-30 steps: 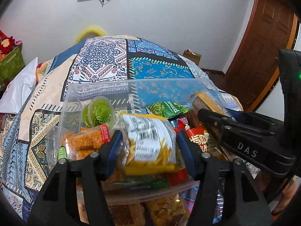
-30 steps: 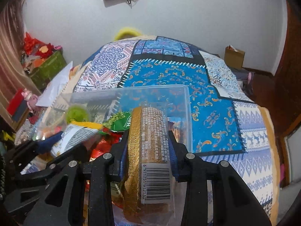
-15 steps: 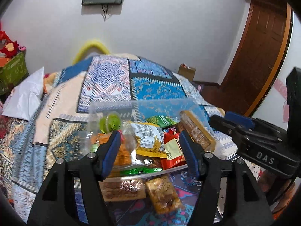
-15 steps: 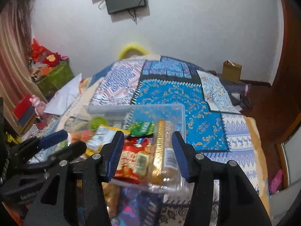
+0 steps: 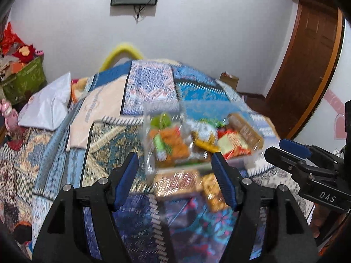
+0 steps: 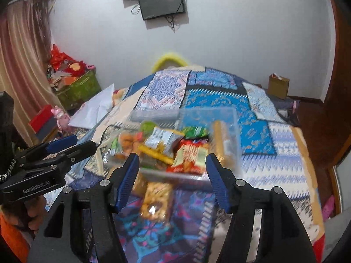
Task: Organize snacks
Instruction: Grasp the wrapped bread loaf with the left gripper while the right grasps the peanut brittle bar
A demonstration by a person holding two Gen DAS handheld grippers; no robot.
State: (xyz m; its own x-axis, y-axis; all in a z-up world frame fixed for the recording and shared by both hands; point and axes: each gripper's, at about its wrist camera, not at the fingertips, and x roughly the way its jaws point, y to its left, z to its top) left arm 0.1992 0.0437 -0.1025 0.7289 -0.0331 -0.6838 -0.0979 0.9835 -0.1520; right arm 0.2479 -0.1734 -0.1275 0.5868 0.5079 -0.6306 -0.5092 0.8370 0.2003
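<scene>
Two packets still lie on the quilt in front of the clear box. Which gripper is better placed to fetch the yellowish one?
Probably the right gripper: open and empty, with the yellowish packet just below its fingertips. The left gripper is also open, centred over the brown packet.

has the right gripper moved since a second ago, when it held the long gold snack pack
Yes. The right gripper has pulled back from the clear plastic bin, open; the long gold snack pack lies inside.

Empty left claw (image 5: pixel 175 180) wide above blurred snack container (image 5: pixel 197 140)

Clear glossy plastic bin (image 6: pixel 221 111), shiny foil snack packets (image 6: pixel 190 153), patterned cloth bedspread (image 6: pixel 258 120), wooden door (image 5: pixel 307 54).
</scene>
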